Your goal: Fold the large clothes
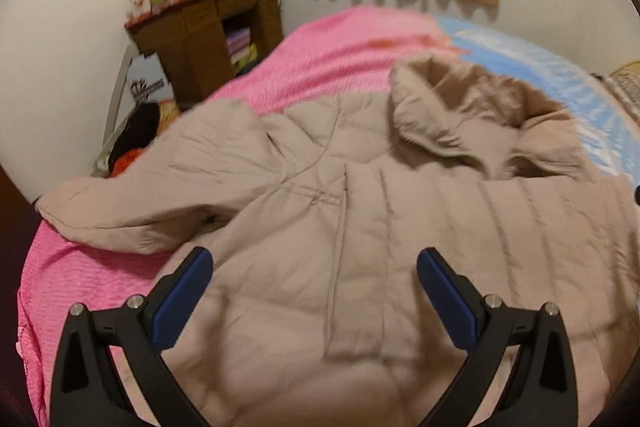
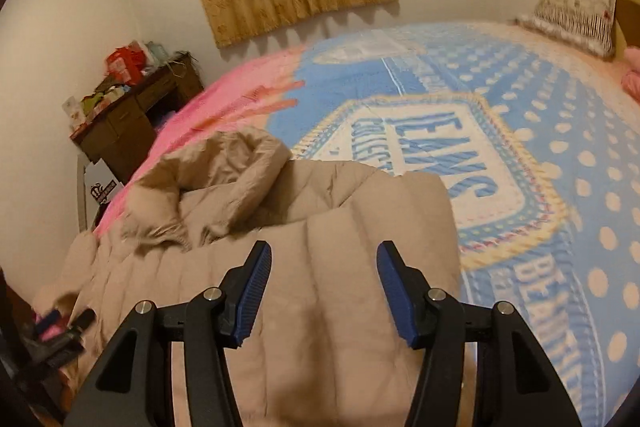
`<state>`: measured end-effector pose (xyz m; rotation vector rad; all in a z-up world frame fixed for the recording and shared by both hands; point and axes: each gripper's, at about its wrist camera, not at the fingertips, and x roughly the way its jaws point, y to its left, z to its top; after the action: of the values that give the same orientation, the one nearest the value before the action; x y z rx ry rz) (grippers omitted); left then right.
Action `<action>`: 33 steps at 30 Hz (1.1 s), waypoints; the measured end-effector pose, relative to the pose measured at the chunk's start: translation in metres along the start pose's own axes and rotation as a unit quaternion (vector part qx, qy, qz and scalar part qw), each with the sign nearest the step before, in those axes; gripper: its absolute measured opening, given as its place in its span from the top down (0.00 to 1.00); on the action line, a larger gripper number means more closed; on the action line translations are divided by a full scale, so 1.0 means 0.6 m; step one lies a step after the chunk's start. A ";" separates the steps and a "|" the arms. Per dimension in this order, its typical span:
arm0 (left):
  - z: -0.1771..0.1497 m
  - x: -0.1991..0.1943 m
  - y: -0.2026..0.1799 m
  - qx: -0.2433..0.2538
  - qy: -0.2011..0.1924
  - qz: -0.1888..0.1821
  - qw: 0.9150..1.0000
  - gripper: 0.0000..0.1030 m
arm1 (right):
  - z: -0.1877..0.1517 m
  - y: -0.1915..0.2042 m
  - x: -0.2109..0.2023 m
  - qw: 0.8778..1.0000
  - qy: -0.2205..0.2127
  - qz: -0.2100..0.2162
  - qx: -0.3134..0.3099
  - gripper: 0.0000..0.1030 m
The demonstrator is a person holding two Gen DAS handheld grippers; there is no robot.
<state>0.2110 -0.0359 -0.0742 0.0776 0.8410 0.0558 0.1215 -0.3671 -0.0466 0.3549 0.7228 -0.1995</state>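
Pink bedspread [image 1: 320,67] under puffy quilted beige hooded jacket [image 1: 360,227], sleeve outstretched.

The left gripper [image 1: 314,281] hung over a beige padded coat [image 1: 360,227], jaws wide apart, nothing between them. The coat's hood [image 1: 460,115] lay at the far side, one sleeve [image 1: 160,195] stretched left across the pink blanket [image 1: 332,59].

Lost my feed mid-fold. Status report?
Left gripper open, empty. Right gripper open, empty. Beige padded coat spread on bed, left sleeve flung out. Nothing in the way.
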 end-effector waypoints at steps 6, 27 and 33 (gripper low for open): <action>-0.015 0.062 -0.010 -0.003 0.010 0.001 1.000 0.00 | -0.043 -0.059 0.065 1.000 0.009 0.000 0.018 0.45; -0.036 -0.050 0.161 -0.085 -0.025 -0.065 0.994 0.00 | -0.117 0.151 -0.080 0.994 -0.020 0.039 -0.099 0.43; -0.025 -0.051 0.354 -0.167 -0.029 -0.015 0.985 0.00 | -0.176 0.172 0.005 0.989 0.042 0.028 -0.139 0.38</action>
<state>0.1756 0.1740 -0.0421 -0.2479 0.7654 0.1646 0.0902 -0.2319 -0.0966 0.1183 0.8121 -0.0301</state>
